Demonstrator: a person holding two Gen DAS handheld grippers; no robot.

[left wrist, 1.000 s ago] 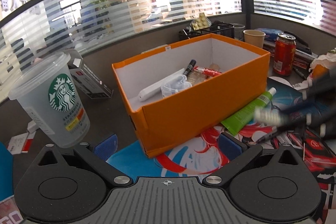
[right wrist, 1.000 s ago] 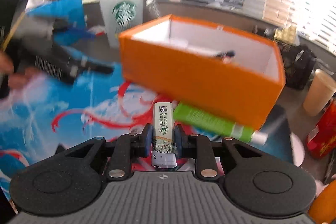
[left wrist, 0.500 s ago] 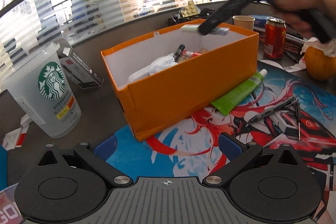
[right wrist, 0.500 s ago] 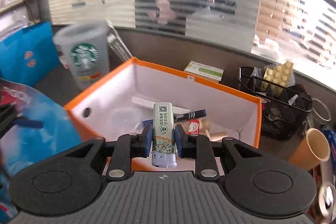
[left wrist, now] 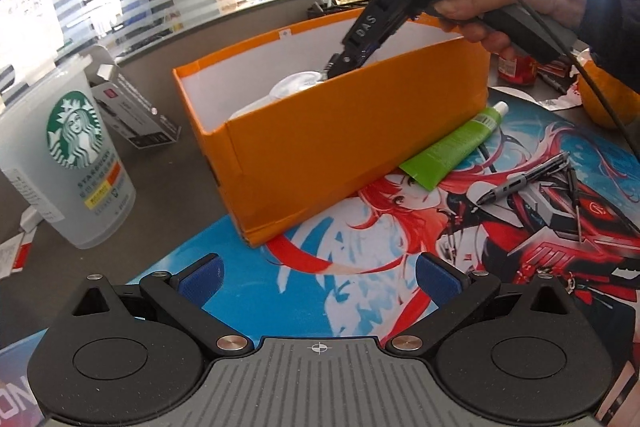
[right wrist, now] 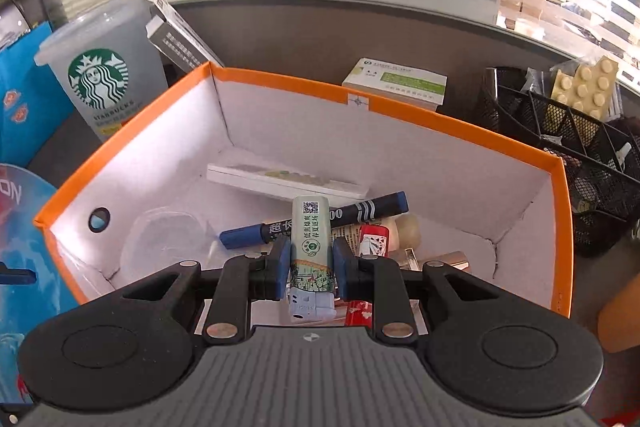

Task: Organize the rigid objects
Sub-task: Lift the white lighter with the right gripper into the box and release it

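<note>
A frosted cup (right wrist: 105, 83) at ten o'clock reads STARBUCKS. The right gripper (right wrist: 310, 269) is clenched on a pale green lighter (right wrist: 311, 255) printed with a QR code, held inside the orange box (right wrist: 472, 131) above a blue marker (right wrist: 316, 221). The left gripper (left wrist: 318, 277) is spread wide over the illustrated mat (left wrist: 400, 211), with the box at twelve o'clock.

**Box at centre, clutter all round**

The box (left wrist: 332, 131) stands on the counter (left wrist: 168, 183), a cup (left wrist: 68, 163) to its left and a tube (left wrist: 456, 143) against its right front. Inside lie a marker (right wrist: 316, 223) and a flat case (right wrist: 286, 181) behind it. A pen (left wrist: 524, 179) lies right of the tube.
</note>
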